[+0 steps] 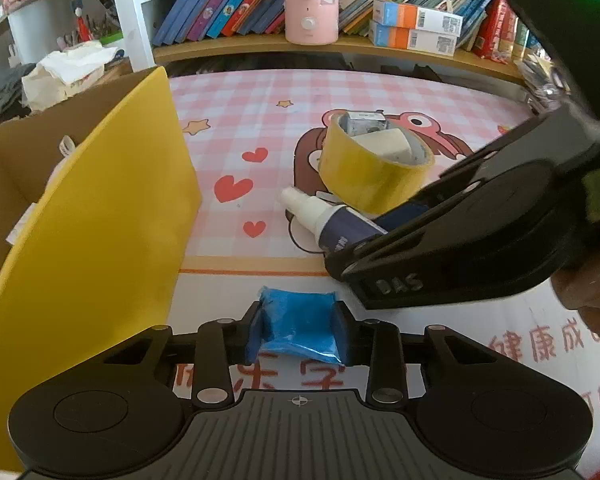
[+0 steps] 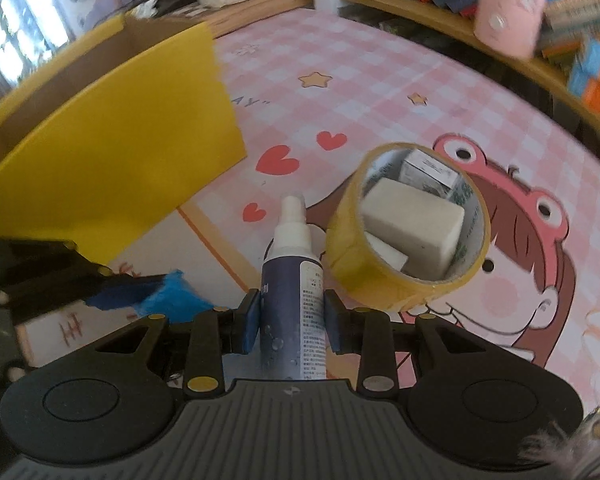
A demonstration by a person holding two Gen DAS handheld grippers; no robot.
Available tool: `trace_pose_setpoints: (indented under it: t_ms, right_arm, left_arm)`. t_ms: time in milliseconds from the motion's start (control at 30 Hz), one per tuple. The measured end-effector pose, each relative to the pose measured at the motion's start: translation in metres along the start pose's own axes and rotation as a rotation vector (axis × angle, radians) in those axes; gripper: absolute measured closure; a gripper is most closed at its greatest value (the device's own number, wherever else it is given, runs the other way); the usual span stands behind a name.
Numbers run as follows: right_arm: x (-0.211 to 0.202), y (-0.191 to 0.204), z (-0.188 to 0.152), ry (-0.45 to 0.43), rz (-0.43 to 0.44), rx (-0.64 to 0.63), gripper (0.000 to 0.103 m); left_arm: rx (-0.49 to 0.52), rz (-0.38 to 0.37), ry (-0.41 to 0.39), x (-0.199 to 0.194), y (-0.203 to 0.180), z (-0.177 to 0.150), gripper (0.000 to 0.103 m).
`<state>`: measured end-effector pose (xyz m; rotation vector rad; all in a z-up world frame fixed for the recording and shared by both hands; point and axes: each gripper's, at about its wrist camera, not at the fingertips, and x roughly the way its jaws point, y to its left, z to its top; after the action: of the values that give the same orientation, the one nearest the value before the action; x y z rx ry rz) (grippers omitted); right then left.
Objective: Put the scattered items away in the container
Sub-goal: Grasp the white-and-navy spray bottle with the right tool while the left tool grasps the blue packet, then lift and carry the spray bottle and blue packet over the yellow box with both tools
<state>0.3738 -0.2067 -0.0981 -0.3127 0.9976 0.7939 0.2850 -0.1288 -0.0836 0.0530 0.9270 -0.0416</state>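
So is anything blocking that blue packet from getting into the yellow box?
Only the box's own yellow wall stands between them; the left claw, shut on the blue packet, would have to carry it over the rim. Nothing else visible is in the way.

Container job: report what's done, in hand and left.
Done: something pale already lies in the yellow box. In hand: left gripper clamps a blue packet; right gripper clamps the spray bottle. Left: the tape roll holding an eraser and a small carton.
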Motion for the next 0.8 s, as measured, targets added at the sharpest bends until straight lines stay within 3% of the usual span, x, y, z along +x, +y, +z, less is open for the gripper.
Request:
trace_pose_setpoints:
  t_ms: [333,500,800]
  right_arm:
    - [-0.037,0.005,-0.03,-0.089,-0.014,0.074,0.072]
    - [-0.057,0.012,-0.053,-0.078,-0.018,0.144,0.072]
    - [-0.082,0.021,-0.09,-0.094,-0.07,0.213,0.072]
  left_arm:
    - [-0.005,-0.006,-0.03,-0.026,0.004,-0.01,0.077]
    - [0.015,-0.028,-0.016,-0.027,-0.003,-0.017,0.085]
    - [0.083,-0.051,-0.027,-0.042,-0.022,-0.025,0.087]
